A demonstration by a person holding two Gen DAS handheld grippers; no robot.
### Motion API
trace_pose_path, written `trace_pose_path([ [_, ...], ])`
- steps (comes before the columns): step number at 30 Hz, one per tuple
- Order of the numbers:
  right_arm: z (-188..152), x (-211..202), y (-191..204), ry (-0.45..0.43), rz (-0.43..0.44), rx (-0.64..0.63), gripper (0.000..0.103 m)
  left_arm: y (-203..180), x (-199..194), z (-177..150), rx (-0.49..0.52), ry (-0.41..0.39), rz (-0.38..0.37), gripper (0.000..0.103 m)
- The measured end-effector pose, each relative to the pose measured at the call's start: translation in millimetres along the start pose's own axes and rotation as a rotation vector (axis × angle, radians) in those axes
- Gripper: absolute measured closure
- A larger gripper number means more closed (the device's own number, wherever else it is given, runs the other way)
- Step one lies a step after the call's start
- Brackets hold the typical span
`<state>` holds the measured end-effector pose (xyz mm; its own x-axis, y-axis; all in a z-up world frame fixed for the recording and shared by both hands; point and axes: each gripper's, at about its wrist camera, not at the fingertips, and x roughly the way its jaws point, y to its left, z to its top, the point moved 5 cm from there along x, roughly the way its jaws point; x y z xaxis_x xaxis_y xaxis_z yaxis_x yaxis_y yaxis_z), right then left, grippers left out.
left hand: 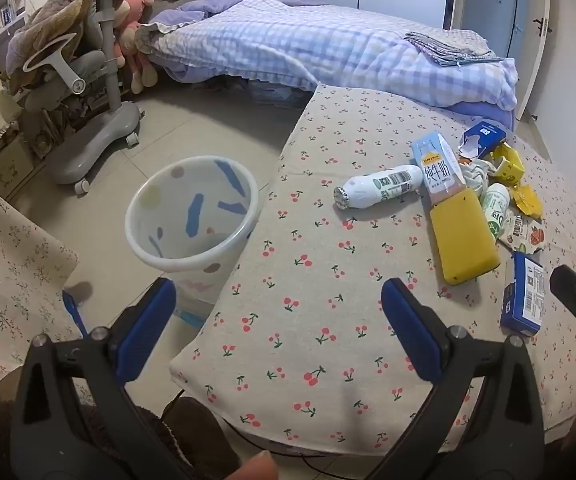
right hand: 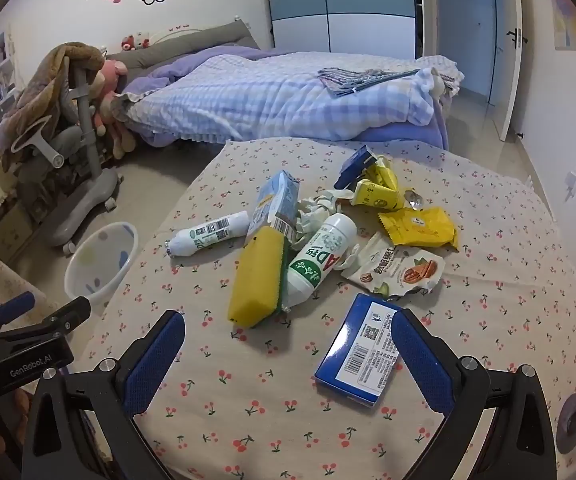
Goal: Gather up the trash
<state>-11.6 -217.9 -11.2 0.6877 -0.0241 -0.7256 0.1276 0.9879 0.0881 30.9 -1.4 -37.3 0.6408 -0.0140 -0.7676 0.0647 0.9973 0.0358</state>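
Observation:
Trash lies in a heap on the cherry-print table [left hand: 308, 280] [right hand: 247, 400]: a white bottle [left hand: 380, 186] [right hand: 207, 234], a blue milk carton [left hand: 440, 166] [right hand: 273, 204], a yellow sponge [left hand: 462, 236] [right hand: 255, 280], a green-and-white bottle [right hand: 320, 258], yellow wrappers [right hand: 418, 226], a nut packet [right hand: 400, 270] and a blue box [left hand: 524, 300] [right hand: 362, 354]. The white bin [left hand: 193, 212] [right hand: 99, 264] stands on the floor left of the table. My left gripper [left hand: 283, 324] is open and empty above the table's near-left corner. My right gripper [right hand: 288, 356] is open, its right finger over the blue box.
A bed with a checked quilt [left hand: 308, 48] [right hand: 288, 96] lies behind the table. A grey wheeled chair [left hand: 87, 112] [right hand: 67, 152] draped with a blanket stands at the left. A cloth-covered surface [left hand: 3, 248] is at the near left.

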Motion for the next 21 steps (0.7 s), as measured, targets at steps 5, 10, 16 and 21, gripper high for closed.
trace_pose_path([
  [5, 0.2, 0.5, -0.3, 0.005, 0.004, 0.005, 0.000, 4.8, 1.6, 1.4, -0.001, 0.001, -0.004, 0.001],
  [10, -1.0, -1.1, -5.7, 0.003, 0.013, 0.012, 0.000, 9.3, 3.0, 2.3, 0.000, -0.003, -0.004, 0.001],
  [16, 0.0, 1.0, 1.1, 0.009, 0.013, 0.015, 0.000, 5.8, -0.9, 4.7, -0.004, 0.002, 0.004, 0.001],
  [21, -1.4, 2.4, -1.7, 0.015, 0.018, 0.026, 0.000, 4.8, -1.1, 3.6, -0.002, -0.007, 0.003, 0.001],
])
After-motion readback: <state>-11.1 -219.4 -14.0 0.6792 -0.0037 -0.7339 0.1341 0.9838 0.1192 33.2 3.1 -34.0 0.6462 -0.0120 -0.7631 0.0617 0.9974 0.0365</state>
